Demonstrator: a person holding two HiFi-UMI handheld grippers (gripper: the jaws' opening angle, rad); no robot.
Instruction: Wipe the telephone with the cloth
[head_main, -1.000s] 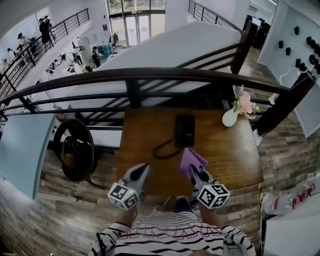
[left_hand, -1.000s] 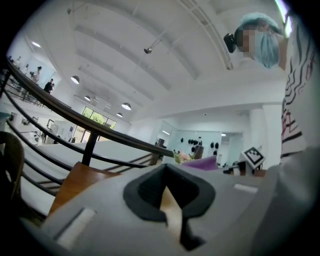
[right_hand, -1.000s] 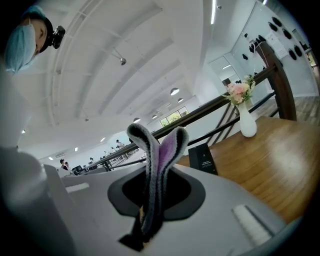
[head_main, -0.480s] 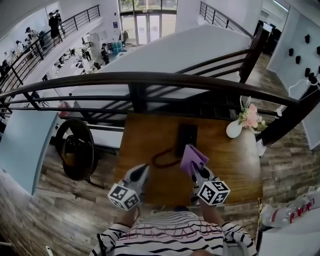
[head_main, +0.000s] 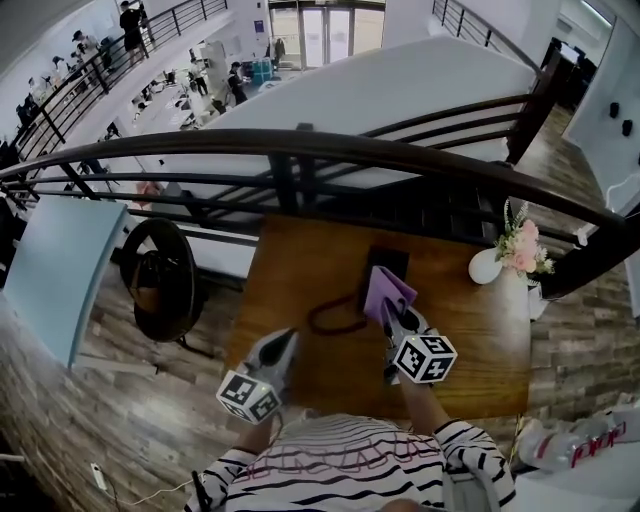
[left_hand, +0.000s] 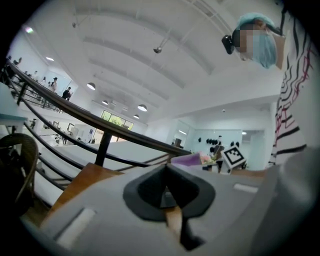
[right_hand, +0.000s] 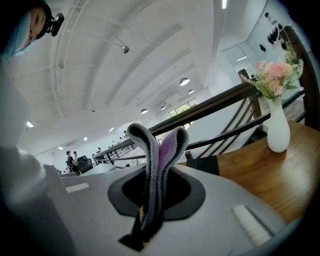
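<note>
Bright overhead ceiling lights, strong fisheye bending, dark vignetted corners.

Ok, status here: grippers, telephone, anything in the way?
Right hand-held gripper shut on folded purple cloth, at near end of black desk telephone. Left hand-held gripper shut, empty. Dark cord looped beside it; nothing blocking.

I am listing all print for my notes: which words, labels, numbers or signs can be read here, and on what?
No text here can be read.
Red print on the white object, lower right in the head view: too blurred to read.
Marker cubes, left and right: black-and-white squares only, no letters.
</note>
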